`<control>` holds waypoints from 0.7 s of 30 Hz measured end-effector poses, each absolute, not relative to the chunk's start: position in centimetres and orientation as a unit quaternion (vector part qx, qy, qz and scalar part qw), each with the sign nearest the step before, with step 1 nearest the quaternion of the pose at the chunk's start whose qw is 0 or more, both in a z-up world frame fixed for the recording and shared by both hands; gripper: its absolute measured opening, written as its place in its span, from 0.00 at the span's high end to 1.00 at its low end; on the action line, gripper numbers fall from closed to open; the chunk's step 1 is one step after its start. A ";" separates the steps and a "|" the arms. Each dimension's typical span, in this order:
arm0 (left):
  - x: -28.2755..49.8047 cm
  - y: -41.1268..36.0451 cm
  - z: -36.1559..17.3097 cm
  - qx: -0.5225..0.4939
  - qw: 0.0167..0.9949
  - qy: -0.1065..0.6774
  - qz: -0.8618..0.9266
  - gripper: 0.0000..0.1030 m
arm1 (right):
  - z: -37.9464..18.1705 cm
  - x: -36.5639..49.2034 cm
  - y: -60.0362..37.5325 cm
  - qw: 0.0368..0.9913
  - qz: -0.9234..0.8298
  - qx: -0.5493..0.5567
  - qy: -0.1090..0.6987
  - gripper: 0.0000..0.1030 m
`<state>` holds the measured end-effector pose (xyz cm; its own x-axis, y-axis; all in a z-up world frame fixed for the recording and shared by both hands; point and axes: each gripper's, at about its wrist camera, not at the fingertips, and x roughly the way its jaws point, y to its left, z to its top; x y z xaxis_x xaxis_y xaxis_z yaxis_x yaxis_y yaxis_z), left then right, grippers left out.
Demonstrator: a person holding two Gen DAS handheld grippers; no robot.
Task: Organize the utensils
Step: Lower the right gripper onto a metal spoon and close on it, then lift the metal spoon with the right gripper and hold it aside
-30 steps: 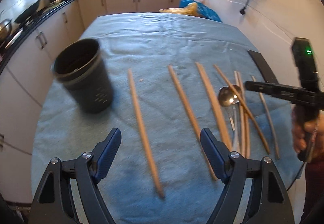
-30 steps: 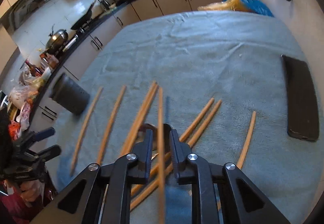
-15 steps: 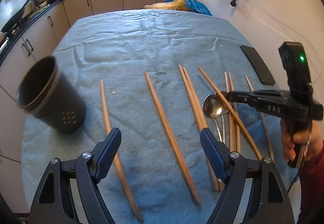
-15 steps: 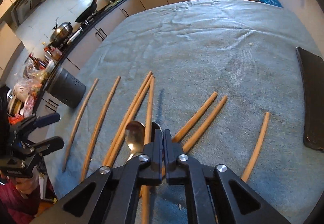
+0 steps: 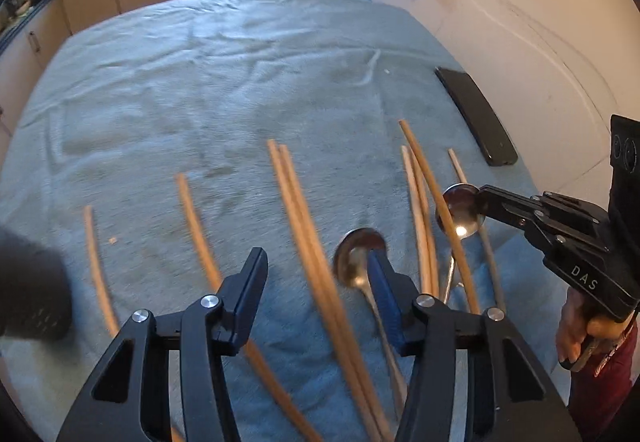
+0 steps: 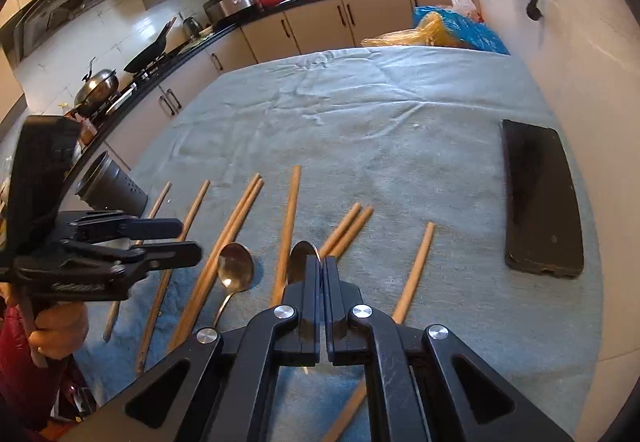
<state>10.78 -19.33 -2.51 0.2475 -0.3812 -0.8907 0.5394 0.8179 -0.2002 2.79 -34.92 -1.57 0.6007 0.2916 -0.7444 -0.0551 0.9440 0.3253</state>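
Right tool (image 6: 323, 270) is clenching a spoon (image 5: 460, 210) lifted off the worktop (image 5: 240, 82), likely for the holder (image 6: 110, 186); left tool (image 5: 320, 282), half-open and closing, is straddling chopsticks (image 5: 308, 234), gripping nothing.

Black phone (image 6: 540, 202), prob., on grey cloth (image 6: 380, 114).

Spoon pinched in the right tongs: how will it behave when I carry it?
The spoon looks like polished metal, so it is probably stiff but slippery. The right tongs pinch only its bowl, with the handle hanging below, so it may swivel or slip. Being thin, it is likely light.
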 end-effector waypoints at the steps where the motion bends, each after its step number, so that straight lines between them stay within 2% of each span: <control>1: 11.0 -19.7 -2.8 0.076 0.785 0.541 -0.293 0.50 | -1.8 2.8 -35.2 0.882 0.098 0.142 0.438 0.98; 7: 11.7 -21.0 -3.8 0.091 0.779 0.542 -0.303 0.57 | -2.5 2.4 -36.2 0.877 0.103 0.164 0.440 0.98; 9: 11.7 -21.5 -4.0 0.099 0.777 0.540 -0.308 0.68 | -2.6 2.3 -36.4 0.876 0.104 0.167 0.440 0.98; 11: 11.6 -21.9 -4.1 0.106 0.777 0.536 -0.313 0.74 | -2.6 2.2 -36.5 0.876 0.105 0.168 0.439 0.98; 21: 10.7 -22.8 -3.5 0.143 0.781 0.513 -0.326 0.75 | -2.9 2.1 -36.6 0.874 0.114 0.173 0.440 0.98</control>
